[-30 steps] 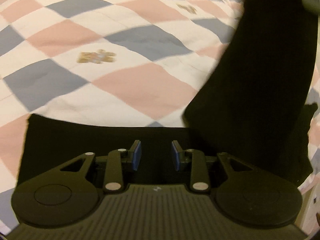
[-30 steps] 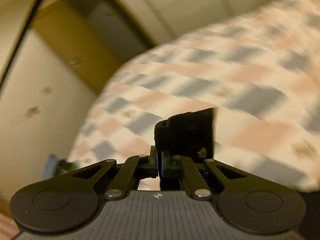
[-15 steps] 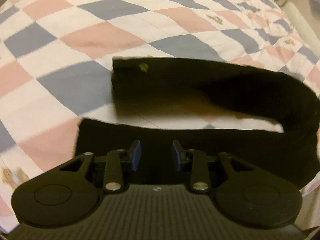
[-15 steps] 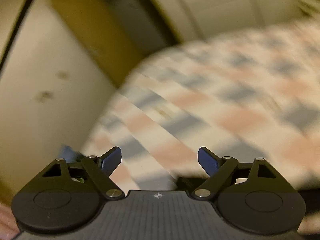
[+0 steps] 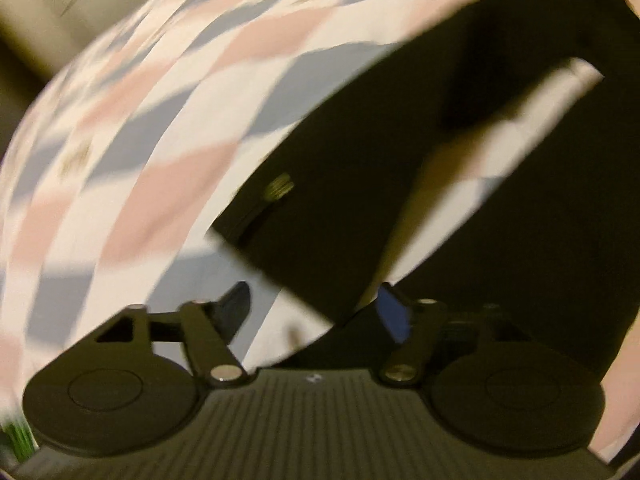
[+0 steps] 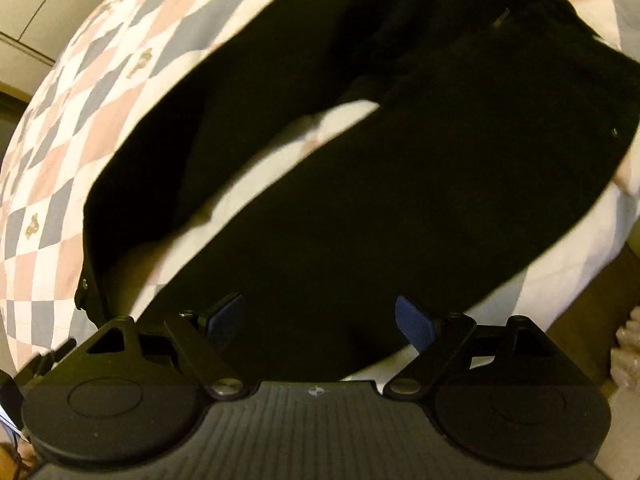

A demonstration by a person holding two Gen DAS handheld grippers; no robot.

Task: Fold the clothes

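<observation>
A black pair of trousers (image 5: 360, 180) lies doubled over on the checked bedspread (image 5: 160, 140), with a strip of the spread showing between its two layers. My left gripper (image 5: 316, 312) hovers over one corner of the trousers. Its jaws are opening, and the blue pads stand clear of the cloth on both sides. In the right wrist view the black trousers (image 6: 400, 200) fill most of the picture. My right gripper (image 6: 320, 320) hangs open just above them, with cloth under the gap but nothing pinched. A small brass rivet shows on the fabric.
The bedspread (image 6: 60, 184) is a pattern of pink, grey-blue and white diamonds. A pale wall (image 5: 40, 8) lies beyond the bed at the upper left. The bed's edge (image 6: 580, 256) drops off at the right to a dark floor.
The right gripper has let go of the black cloth end, opened wide and come down over the trousers. The left gripper has rolled, and its jaws have widened. The lifted part now lies on the bed.
</observation>
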